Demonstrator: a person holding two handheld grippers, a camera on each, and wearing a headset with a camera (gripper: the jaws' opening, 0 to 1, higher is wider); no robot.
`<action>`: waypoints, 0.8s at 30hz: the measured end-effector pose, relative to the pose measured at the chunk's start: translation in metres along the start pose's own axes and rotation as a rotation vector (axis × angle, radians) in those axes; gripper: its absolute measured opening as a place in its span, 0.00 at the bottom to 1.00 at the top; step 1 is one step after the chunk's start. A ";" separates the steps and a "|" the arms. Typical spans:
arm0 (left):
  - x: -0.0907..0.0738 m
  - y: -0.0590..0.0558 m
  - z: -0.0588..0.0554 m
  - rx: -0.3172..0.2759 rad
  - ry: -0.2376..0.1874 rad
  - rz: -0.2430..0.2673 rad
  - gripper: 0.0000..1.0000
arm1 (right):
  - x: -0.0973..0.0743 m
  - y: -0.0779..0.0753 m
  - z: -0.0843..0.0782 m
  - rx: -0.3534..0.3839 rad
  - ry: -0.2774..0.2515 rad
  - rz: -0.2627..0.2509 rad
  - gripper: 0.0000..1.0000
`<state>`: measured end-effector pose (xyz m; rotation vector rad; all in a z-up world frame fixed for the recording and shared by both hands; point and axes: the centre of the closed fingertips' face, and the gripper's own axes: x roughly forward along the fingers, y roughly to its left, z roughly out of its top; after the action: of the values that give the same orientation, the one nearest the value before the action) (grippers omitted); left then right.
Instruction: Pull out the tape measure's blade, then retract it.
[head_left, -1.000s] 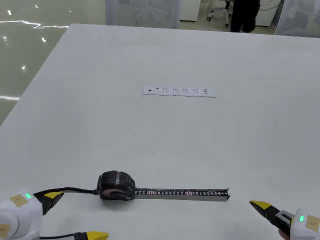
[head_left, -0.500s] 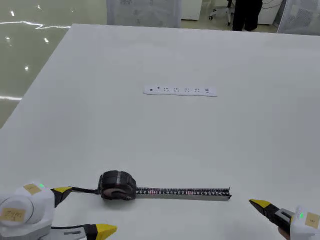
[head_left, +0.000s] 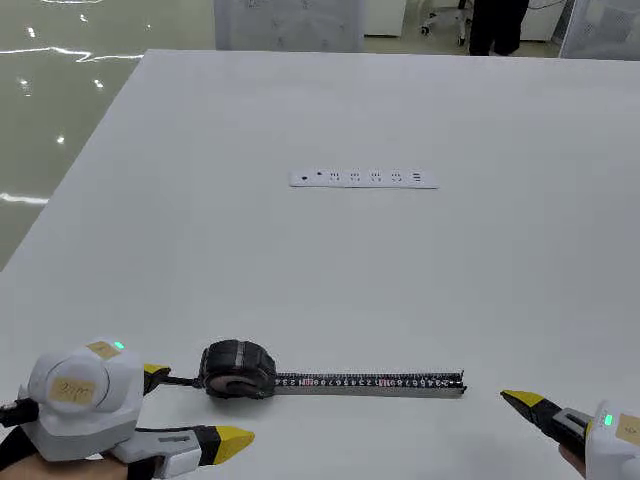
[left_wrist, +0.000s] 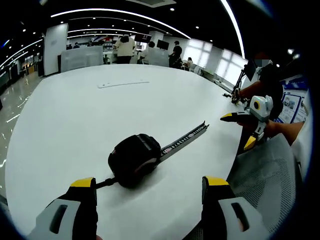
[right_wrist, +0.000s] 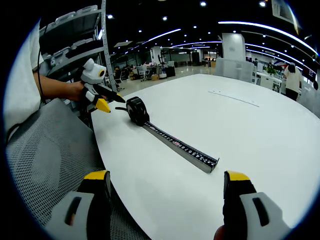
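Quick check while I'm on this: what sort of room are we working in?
Likely an open-plan lab or office hall: a big white table with a power strip on it, metal shelving nearby, and people standing beyond.

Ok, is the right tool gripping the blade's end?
No, the right tool is open, short of the blade, whose end lies free on the table.

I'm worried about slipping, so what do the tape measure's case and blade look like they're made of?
Case: black and matte, likely rubber-coated plastic; its rim looks ribbed. Blade: thin, stiff strip with printed marks, lying flat and straight, probably painted steel.
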<state>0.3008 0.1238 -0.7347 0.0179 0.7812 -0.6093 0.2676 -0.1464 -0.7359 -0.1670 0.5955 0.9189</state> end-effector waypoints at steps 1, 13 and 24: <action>0.002 -0.001 0.001 -0.006 0.002 0.003 0.84 | -0.001 0.000 0.000 -0.001 -0.002 -0.002 0.89; 0.019 0.000 0.004 -0.098 0.022 0.056 0.84 | -0.002 -0.004 0.006 -0.007 -0.020 -0.011 0.89; 0.034 0.002 0.001 -0.200 0.019 0.106 0.83 | -0.006 -0.010 0.004 -0.005 -0.024 -0.032 0.88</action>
<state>0.3210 0.1082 -0.7574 -0.1173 0.8509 -0.4289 0.2743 -0.1552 -0.7299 -0.1697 0.5671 0.8903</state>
